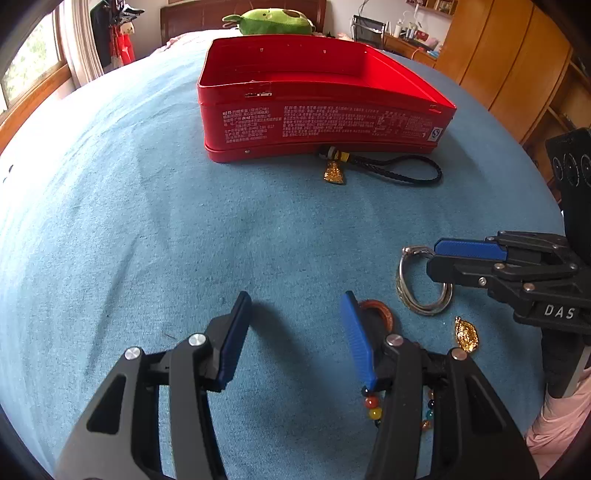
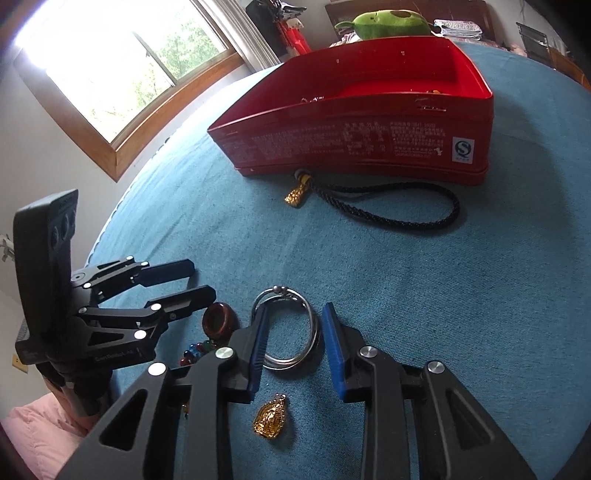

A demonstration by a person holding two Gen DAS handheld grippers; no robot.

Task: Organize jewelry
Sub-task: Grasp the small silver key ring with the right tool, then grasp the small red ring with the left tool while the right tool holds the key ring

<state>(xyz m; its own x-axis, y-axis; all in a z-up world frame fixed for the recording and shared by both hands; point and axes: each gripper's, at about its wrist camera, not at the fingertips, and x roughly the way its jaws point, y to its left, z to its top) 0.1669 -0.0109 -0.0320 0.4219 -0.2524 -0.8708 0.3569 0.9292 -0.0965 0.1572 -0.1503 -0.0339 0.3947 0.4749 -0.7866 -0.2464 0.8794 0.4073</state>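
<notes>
An open red tin box (image 1: 317, 110) (image 2: 369, 136) stands on the blue cloth. A black cord with a gold charm (image 1: 388, 170) (image 2: 388, 210) lies against its front. My right gripper (image 2: 293, 332) (image 1: 432, 258) is open, its jaws on either side of a silver bangle (image 2: 295, 332) (image 1: 421, 295) lying flat. A gold pendant (image 2: 271, 421) (image 1: 466, 334) lies just behind the bangle. My left gripper (image 1: 295, 325) (image 2: 203, 280) is open and empty. A reddish-brown ring (image 1: 380, 312) (image 2: 219, 319) and coloured beads (image 1: 373, 404) (image 2: 197, 350) lie beside its right finger.
The blue cloth (image 1: 147, 221) covers a bed. A green plush toy (image 1: 273, 20) (image 2: 391, 22) sits behind the box. A window (image 2: 122, 62) is at the left, wooden wardrobes (image 1: 509, 55) at the right. Small items show inside the box (image 2: 314, 99).
</notes>
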